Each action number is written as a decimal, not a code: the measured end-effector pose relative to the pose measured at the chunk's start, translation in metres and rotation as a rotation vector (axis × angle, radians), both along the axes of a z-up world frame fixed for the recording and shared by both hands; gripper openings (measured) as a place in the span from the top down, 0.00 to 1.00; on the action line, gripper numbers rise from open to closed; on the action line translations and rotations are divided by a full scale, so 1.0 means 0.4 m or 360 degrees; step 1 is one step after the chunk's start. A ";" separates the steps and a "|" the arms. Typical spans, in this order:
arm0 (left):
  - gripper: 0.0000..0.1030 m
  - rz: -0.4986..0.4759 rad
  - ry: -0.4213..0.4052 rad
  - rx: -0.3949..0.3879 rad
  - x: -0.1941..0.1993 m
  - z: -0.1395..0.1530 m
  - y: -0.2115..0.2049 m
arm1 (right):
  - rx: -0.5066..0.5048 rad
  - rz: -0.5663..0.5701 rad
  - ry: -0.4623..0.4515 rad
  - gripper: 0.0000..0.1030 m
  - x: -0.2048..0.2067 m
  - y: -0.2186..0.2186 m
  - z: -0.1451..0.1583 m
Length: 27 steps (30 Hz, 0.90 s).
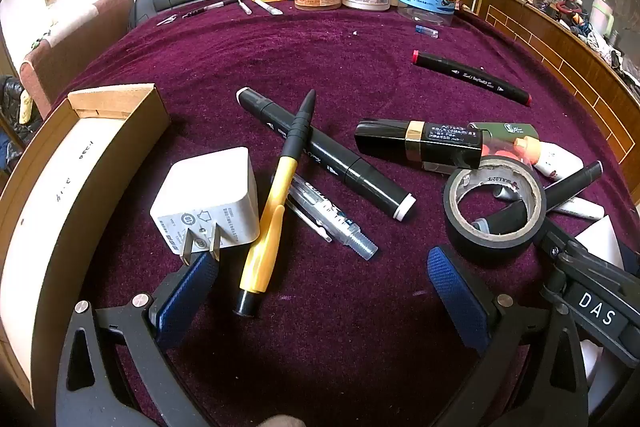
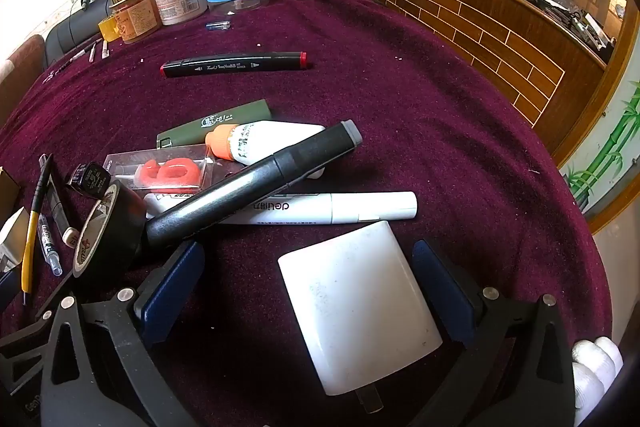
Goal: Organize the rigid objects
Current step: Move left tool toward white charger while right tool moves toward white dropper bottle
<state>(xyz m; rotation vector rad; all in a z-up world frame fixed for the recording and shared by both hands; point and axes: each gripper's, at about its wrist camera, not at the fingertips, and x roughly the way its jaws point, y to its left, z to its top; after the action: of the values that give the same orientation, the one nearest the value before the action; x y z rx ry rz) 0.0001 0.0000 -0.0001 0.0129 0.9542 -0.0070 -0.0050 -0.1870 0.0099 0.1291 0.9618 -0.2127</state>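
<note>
Both our grippers stood wide open, gripping nothing: the left gripper (image 1: 320, 291) above a yellow pen (image 1: 276, 195) mid-cloth, the right gripper (image 2: 308, 291) straddling a white charger (image 2: 356, 311) near the purple cloth's (image 2: 440, 131) front edge.

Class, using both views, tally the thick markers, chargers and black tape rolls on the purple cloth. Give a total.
Thick markers: 4
Chargers: 2
Black tape roll: 1
Total: 7
</note>
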 end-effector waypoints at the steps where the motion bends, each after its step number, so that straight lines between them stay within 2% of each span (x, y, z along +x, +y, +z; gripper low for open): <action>1: 0.01 0.0000 -0.0004 -0.0004 0.000 0.000 0.000 | 0.0000 0.0000 -0.0005 0.00 0.000 0.000 0.000; 21: 0.01 0.0055 0.0028 0.0005 0.006 0.005 -0.002 | 0.0005 -0.0002 -0.0006 0.00 0.001 0.007 0.003; 27: 0.01 -0.0064 0.0116 0.0014 -0.006 0.005 0.002 | 0.0001 -0.0002 -0.0005 0.00 0.002 0.004 0.003</action>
<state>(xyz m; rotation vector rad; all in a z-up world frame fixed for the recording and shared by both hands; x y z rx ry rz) -0.0022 0.0007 0.0019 0.0403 1.0267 -0.0407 -0.0043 -0.1854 0.0110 0.1308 0.9589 -0.2133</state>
